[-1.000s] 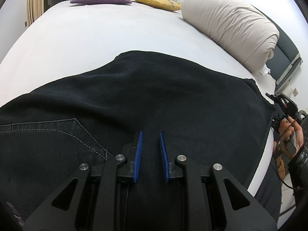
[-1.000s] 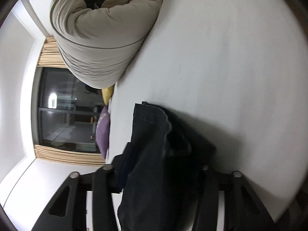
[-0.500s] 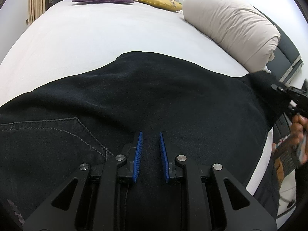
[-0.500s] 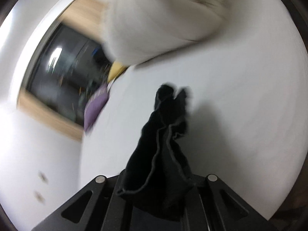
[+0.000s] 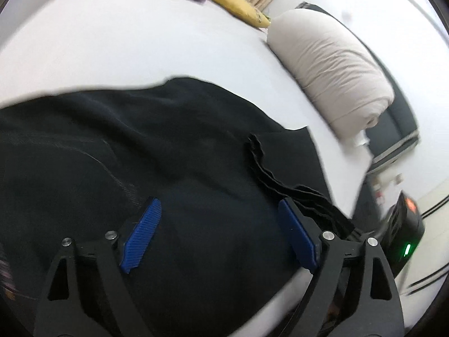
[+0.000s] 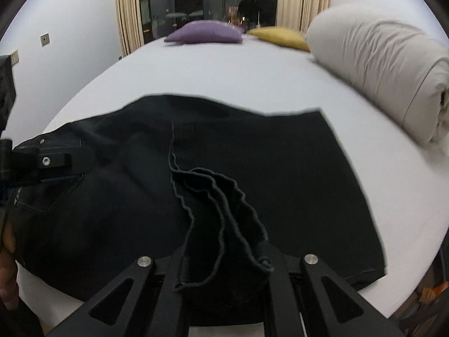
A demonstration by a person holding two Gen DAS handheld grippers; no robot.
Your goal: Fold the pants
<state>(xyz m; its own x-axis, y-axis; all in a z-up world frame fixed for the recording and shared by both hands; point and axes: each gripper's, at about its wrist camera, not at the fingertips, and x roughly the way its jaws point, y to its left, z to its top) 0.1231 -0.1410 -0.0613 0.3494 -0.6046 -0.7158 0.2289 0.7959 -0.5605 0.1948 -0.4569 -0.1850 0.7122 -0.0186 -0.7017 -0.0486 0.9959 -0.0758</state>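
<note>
Right wrist view: black pants point(image 6: 252, 168) lie doubled on the bed's point(image 6: 224, 78) near edge; right tool point(image 6: 224, 264) pinches their hems, left tool point(image 5: 221, 236) has just spread open above them.

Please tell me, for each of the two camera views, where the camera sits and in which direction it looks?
Left wrist: on the left gripper, jaws open, just opened, looking down across the black pants toward the rolled duvet.
Right wrist: on the right gripper, shut on the pants' hem, facing the window; a hand shows at left.
Shared: pants, bed, purple cushion, yellow cushion, duvet.
</note>
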